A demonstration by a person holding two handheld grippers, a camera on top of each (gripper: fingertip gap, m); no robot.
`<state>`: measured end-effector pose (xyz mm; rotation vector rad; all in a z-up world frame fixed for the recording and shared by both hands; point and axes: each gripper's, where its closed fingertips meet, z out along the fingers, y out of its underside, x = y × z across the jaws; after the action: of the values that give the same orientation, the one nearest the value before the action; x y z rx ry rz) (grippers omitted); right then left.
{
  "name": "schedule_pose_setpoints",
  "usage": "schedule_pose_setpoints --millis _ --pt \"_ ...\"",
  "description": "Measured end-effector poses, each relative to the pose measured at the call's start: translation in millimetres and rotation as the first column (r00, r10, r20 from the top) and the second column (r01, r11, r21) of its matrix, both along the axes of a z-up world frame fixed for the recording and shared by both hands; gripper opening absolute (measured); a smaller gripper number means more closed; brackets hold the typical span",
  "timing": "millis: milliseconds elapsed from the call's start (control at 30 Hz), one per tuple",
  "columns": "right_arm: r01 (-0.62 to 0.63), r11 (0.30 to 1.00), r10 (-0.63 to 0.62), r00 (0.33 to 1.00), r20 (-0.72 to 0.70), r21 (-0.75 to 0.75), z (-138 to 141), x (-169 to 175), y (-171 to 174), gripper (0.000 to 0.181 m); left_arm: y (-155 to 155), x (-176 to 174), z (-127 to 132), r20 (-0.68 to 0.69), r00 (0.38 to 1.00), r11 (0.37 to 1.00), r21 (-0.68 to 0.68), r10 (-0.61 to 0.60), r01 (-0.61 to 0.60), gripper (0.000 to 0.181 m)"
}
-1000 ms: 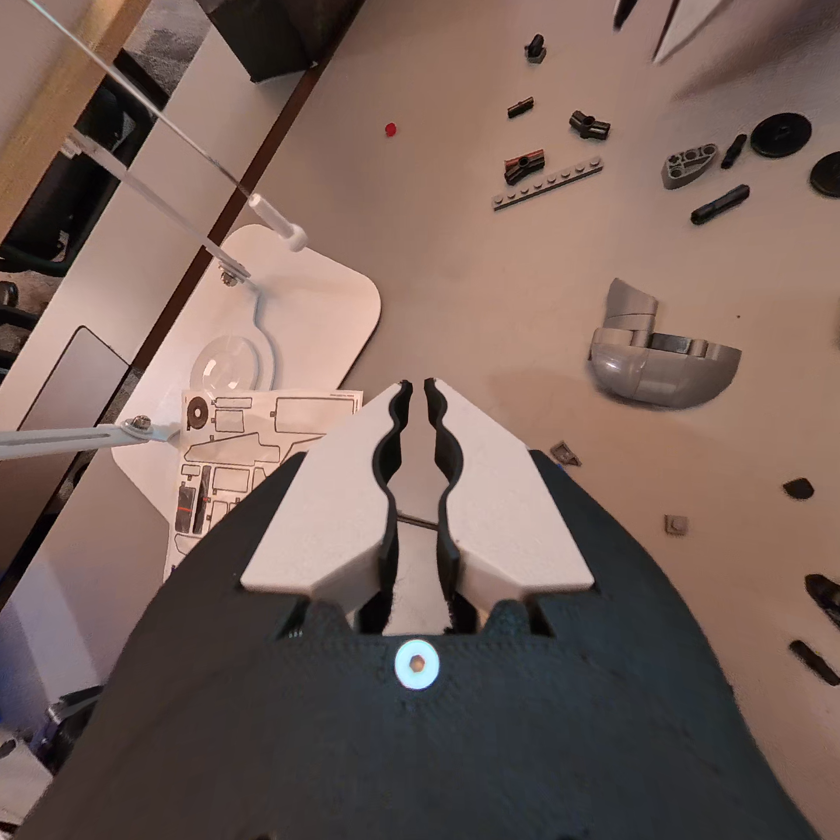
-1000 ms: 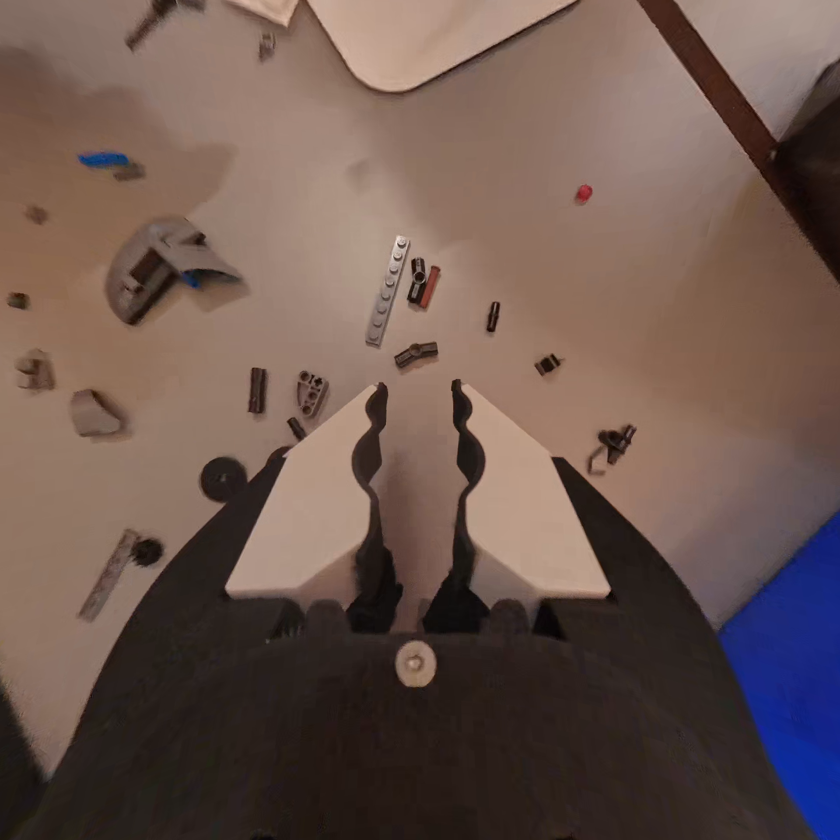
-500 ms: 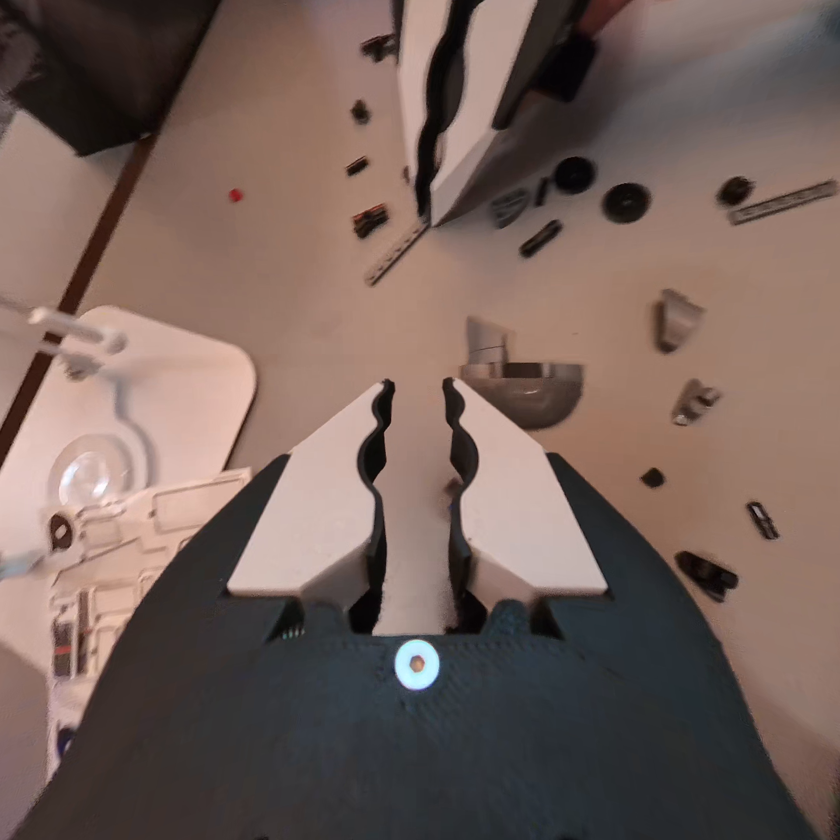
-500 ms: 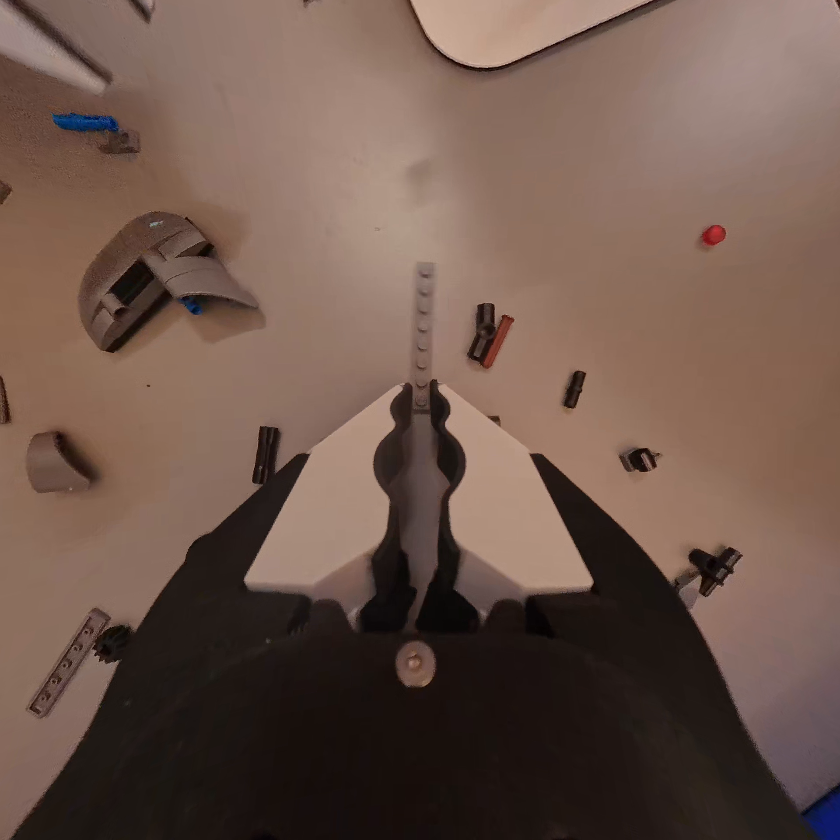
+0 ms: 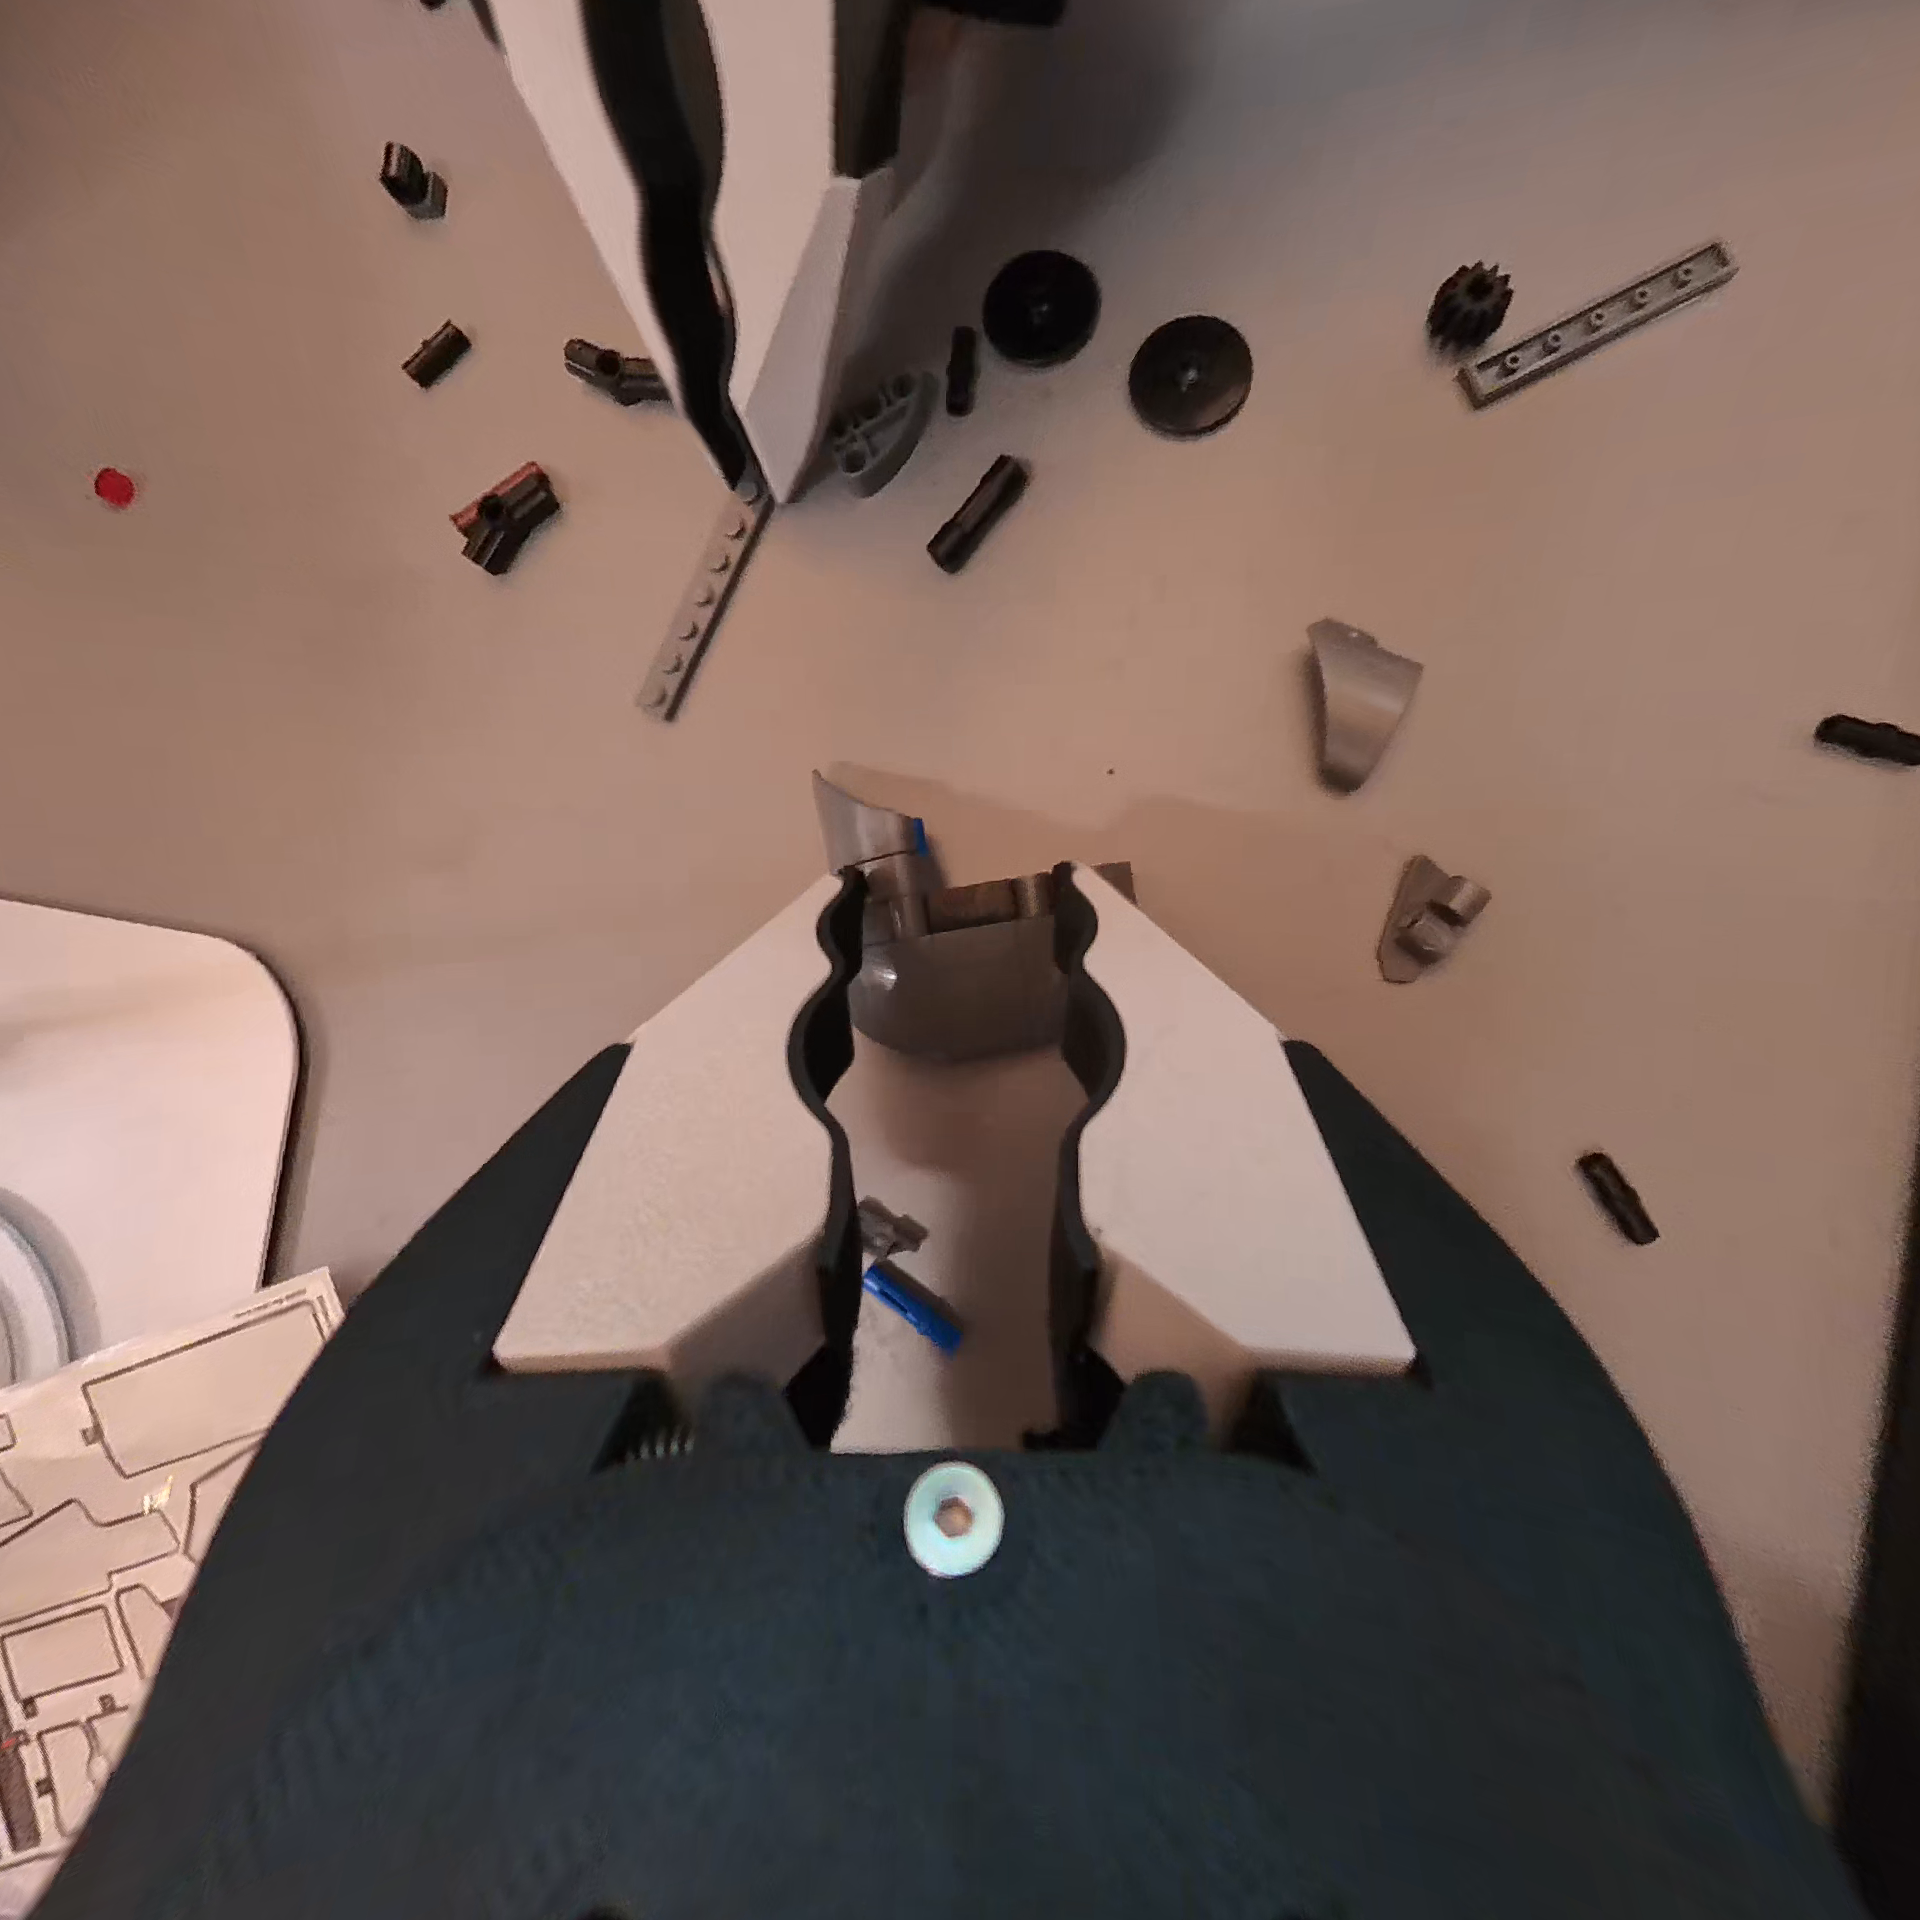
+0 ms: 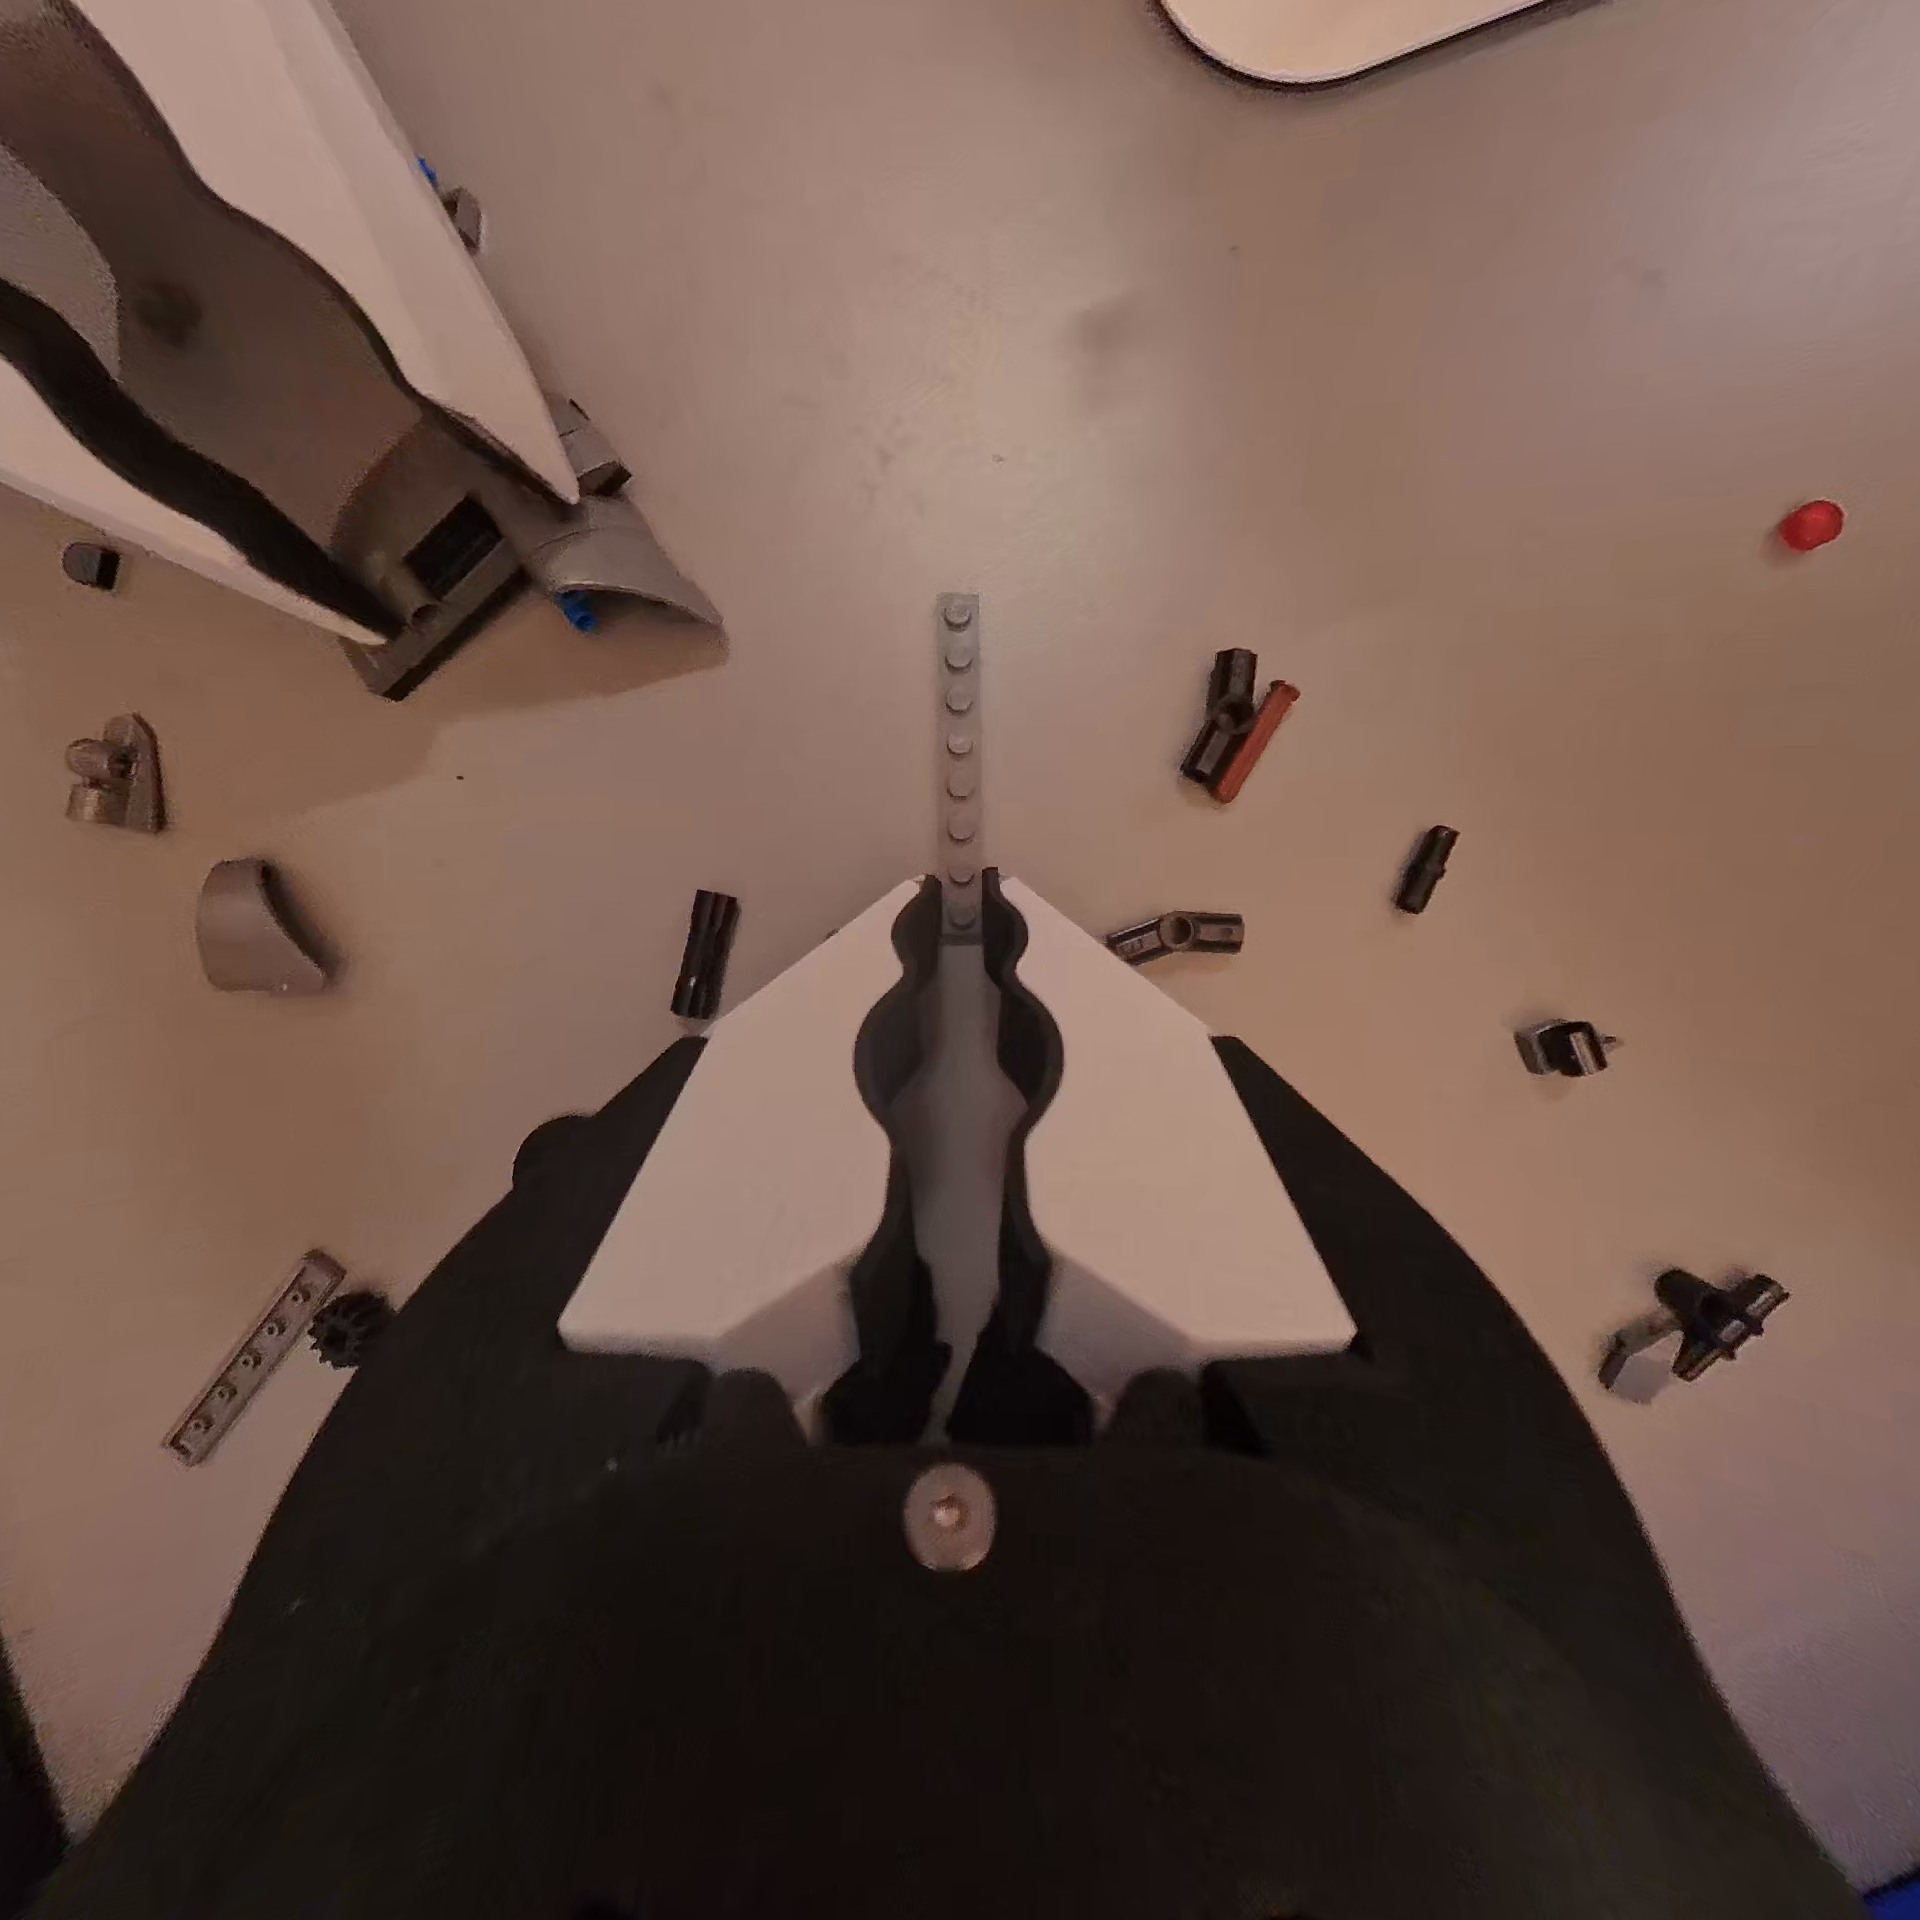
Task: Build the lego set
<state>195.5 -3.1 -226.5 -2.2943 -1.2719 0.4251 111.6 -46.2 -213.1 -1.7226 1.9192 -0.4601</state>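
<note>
My left gripper is open and straddles the grey curved assembly on the table. The assembly sits between the fingertips; I cannot see the pads pressing on it. In the right wrist view the assembly shows at the upper left with the left gripper's fingers on either side. My right gripper is shut on the near end of a long grey studded plate, which points straight ahead. The left wrist view shows that plate low over the table, at the right gripper's tips.
A second grey plate with a black gear lies at the far right. Two black discs, grey curved pieces, black pins and a red stud are scattered around. A sticker sheet and white stand base are on the left. The gap from one gripper's tips to the other's is roughly 10 cm.
My left gripper opened from shut and moved over the grey assembly until it stood between the fingertips. My right gripper came down, shut on the grey plate's end and still holds it.
</note>
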Motion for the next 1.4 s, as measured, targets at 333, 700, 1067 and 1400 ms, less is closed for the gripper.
schedule_pose_setpoints --millis 333,700,1067,1400 --pt "-0.097 0.995 0.097 0.995 0.012 -0.026 -0.1 -7.9 -17.0 0.006 30.3 -18.2 0.6 -0.014 0.996 0.995 0.056 0.089 -0.088 0.030" --pt "-0.230 0.973 0.231 0.973 0.013 -0.032 -0.3 -31.1 -37.5 0.006 65.9 -41.7 1.4 -0.024 0.968 0.964 0.098 0.250 -0.246 0.028" --pt "-0.135 0.987 0.140 0.989 -0.056 0.085 32.0 -23.9 -17.8 0.022 75.2 -43.8 12.4 0.019 0.956 0.947 0.133 0.293 -0.293 0.025" --pt "0.435 0.793 -0.371 0.900 -0.229 0.426 132.6 115.1 29.4 0.021 72.5 -37.8 14.1 0.023 0.959 0.947 0.150 0.283 -0.283 0.024"
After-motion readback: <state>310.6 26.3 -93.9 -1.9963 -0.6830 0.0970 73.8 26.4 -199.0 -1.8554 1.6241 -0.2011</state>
